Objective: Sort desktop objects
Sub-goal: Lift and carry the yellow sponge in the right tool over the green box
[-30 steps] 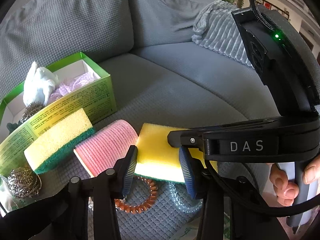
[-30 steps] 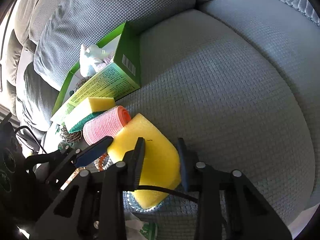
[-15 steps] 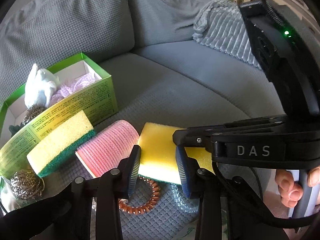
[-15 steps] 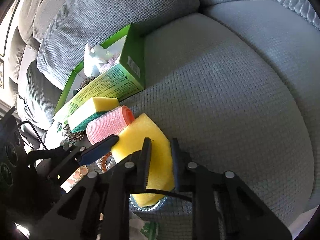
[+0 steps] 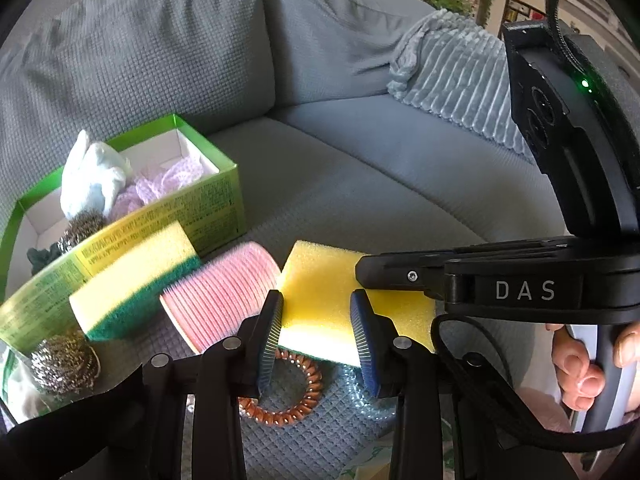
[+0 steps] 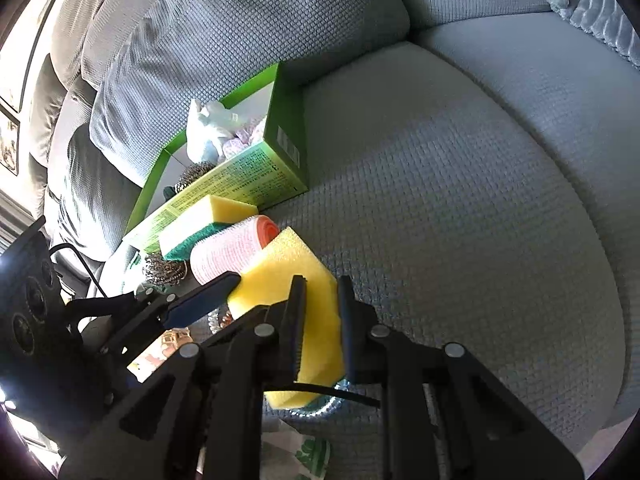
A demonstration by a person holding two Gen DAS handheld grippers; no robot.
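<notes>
A yellow sponge (image 6: pixel 280 276) lies on the grey sofa seat, and my right gripper (image 6: pixel 322 320) is shut on its near end. The same sponge (image 5: pixel 320 296) shows in the left wrist view, with the right gripper's finger across it. My left gripper (image 5: pixel 316 336) is open and empty, just above the sponge's near edge. A pink hair roller (image 5: pixel 224 296), a yellow-green sponge (image 5: pixel 136 280) and a steel scourer (image 5: pixel 64 364) lie to the left. A green box (image 5: pixel 208 200) behind them holds a white cloth, a purple mesh and another scourer.
An orange spiral hair tie (image 5: pixel 292 396) and a clear spiral tie (image 5: pixel 360 396) lie under the left gripper. A ribbed grey blanket (image 5: pixel 460 76) rests at the back right. The sofa back cushions (image 6: pixel 240 40) rise behind the box. The seat (image 6: pixel 460 200) stretches to the right.
My right gripper has closed on the yellow sponge and squeezed it. My left gripper's jaws have narrowed a little but stay open. Both views have shifted slightly.
</notes>
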